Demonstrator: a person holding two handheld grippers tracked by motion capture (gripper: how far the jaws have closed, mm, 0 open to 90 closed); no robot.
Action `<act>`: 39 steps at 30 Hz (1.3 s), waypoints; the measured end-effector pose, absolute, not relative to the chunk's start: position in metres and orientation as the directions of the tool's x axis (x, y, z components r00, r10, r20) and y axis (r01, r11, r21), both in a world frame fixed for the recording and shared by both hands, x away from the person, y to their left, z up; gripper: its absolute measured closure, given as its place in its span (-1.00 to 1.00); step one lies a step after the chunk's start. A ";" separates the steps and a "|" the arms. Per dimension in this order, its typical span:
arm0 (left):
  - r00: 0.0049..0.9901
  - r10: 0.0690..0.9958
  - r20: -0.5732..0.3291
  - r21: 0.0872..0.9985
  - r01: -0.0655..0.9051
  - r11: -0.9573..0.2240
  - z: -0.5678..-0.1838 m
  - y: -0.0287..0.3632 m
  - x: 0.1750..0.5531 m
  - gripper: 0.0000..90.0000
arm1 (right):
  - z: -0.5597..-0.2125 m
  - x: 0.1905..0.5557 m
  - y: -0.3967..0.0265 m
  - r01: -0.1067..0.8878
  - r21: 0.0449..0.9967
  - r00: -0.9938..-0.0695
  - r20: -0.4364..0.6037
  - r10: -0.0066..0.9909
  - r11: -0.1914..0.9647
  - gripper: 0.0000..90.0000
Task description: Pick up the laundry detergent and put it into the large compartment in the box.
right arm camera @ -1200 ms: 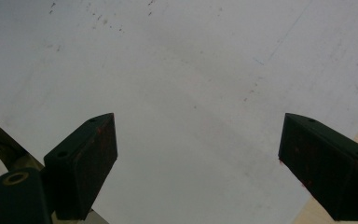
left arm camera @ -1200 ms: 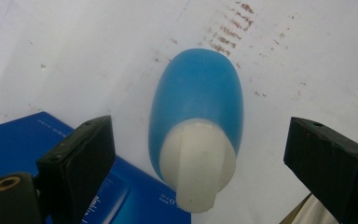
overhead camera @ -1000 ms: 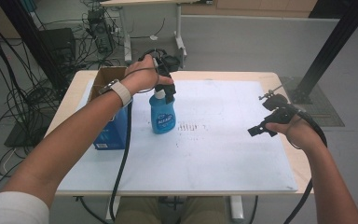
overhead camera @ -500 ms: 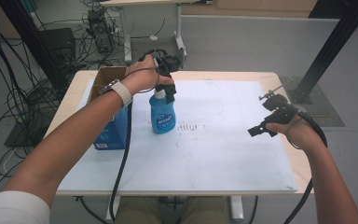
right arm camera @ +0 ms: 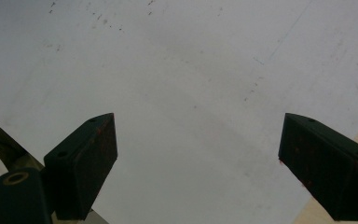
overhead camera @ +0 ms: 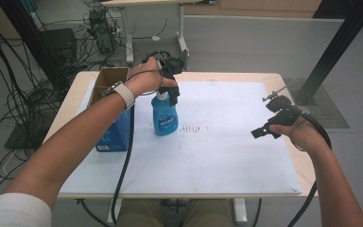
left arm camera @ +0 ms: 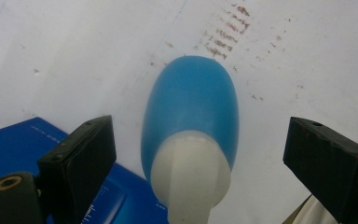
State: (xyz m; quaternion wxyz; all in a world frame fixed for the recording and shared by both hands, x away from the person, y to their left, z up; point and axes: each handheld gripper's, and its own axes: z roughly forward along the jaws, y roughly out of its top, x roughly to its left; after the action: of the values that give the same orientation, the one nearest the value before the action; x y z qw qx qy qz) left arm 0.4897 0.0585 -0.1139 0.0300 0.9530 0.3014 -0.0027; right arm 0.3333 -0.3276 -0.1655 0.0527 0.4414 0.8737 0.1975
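A blue spray bottle [overhead camera: 164, 118] with a white neck stands upright on the white board [overhead camera: 227, 161], left of centre. My left gripper [overhead camera: 166, 93] hangs straight over it, pointing down. In the left gripper view the bottle [left arm camera: 191, 107] and its white neck sit between the two open jaws of that gripper [left arm camera: 200, 135], with a gap on each side and no pad touching. My right gripper [overhead camera: 267, 118] is held above the board's right edge. Its jaws [right arm camera: 196, 135] stand wide open over bare white surface with nothing between them.
A blue box [overhead camera: 113, 130] lies just left of the bottle, with an open cardboard box [overhead camera: 105, 79] behind it. Faint brown marks [overhead camera: 196, 128] streak the board right of the bottle. The wooden table edge [overhead camera: 290, 94] frames the board. Cables and a stand lie on the floor beyond.
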 end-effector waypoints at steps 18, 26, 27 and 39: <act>0.828 0.560 -0.001 0.034 0.560 -0.828 -0.128 0.049 0.489 -0.78 | -0.168 0.333 -0.328 0.751 0.393 -0.606 0.089 0.790 0.531 -0.74; 0.832 0.555 -0.002 0.023 0.555 -0.831 -0.137 0.048 0.491 -0.78 | -0.170 0.332 -0.329 0.751 0.395 -0.605 0.093 0.791 0.529 -0.75; 0.833 0.554 -0.002 0.022 0.554 -0.832 -0.138 0.048 0.491 -0.78 | -0.170 0.332 -0.330 0.751 0.396 -0.605 0.093 0.791 0.529 -0.75; 0.835 0.549 0.008 0.018 0.549 -0.835 -0.145 0.045 0.491 -0.75 | -0.171 0.330 -0.332 0.752 0.399 -0.603 0.097 0.792 0.524 -0.74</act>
State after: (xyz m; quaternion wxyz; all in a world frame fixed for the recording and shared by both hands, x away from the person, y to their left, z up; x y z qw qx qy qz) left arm 0.4914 0.0453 -0.1447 0.0076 0.9580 0.2867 0.0064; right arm 0.3302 -0.3319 -0.1708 0.0482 0.4429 0.8716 0.2046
